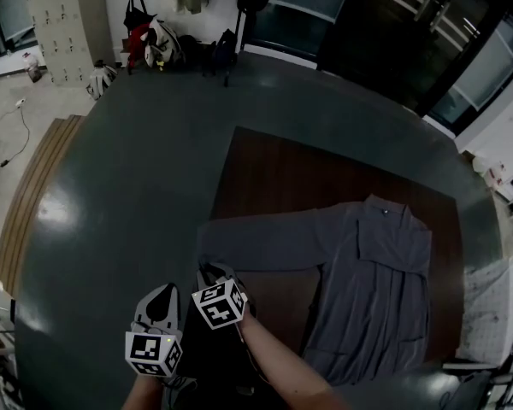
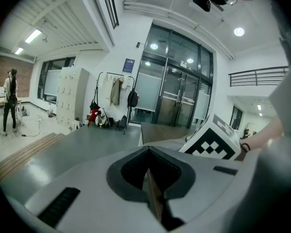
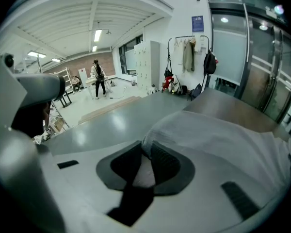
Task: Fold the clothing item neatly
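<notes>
A grey long-sleeved garment (image 1: 372,289) lies spread flat on a dark brown table (image 1: 274,169), collar at the far end. Its left sleeve (image 1: 265,248) stretches out toward the table's near left corner. My right gripper (image 1: 214,273) is down at that sleeve's cuff. In the right gripper view the jaws (image 3: 144,149) are shut on the pale cuff fabric, and the sleeve (image 3: 223,140) runs away to the right. My left gripper (image 1: 164,297) hovers just left of it, off the table's edge. It is shut (image 2: 148,173) with nothing in it.
Grey floor surrounds the table. A coat rack with bags (image 1: 154,41) stands at the far wall. A wooden platform (image 1: 34,186) curves along the left. A white speckled sheet (image 1: 496,306) lies by the table's right side. A person (image 3: 98,76) stands far off.
</notes>
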{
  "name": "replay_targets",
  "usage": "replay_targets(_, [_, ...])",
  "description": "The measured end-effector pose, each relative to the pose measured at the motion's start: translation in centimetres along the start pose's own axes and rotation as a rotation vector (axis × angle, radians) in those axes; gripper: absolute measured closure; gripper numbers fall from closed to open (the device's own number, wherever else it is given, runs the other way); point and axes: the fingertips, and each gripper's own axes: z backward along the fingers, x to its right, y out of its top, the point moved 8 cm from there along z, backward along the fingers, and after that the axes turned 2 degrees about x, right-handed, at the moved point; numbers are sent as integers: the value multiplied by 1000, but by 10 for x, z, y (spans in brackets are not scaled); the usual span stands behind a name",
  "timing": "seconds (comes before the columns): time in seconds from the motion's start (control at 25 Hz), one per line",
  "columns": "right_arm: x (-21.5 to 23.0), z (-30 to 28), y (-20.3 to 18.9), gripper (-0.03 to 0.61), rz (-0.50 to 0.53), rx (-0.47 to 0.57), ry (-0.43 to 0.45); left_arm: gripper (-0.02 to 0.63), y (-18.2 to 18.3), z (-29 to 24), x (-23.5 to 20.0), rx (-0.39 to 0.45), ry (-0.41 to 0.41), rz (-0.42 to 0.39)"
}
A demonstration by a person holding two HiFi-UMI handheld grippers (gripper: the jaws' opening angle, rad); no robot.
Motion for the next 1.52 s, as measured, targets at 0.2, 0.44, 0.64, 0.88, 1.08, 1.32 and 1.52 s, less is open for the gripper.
replay_targets(0.2, [6,11,5,557,8,5,27,606,5,1,4,6,1,-8])
replay_targets(0.44, [22,52,27,557,-103,146,9,606,13,2,12,14,-29,-18])
replay_targets(0.64, [55,98,43,557,-175,239,-16,606,23,-9,36,10,-90,-49])
replay_targets(0.88, [105,166,31,557,-214,334,-54,606,35,-20,93,47,-127,-96])
replay_targets(1.08, [150,231,14,557,-263,427,-99,606,42,-16,154,84,-136,-122])
replay_targets(1.32, [218,310,-26,557,-316,512,-146,606,36,-12,241,93,-154,-127])
replay_targets(1.52, [281,366,-86,557,-405,533,-219,606,31,-19,308,110,-177,-133])
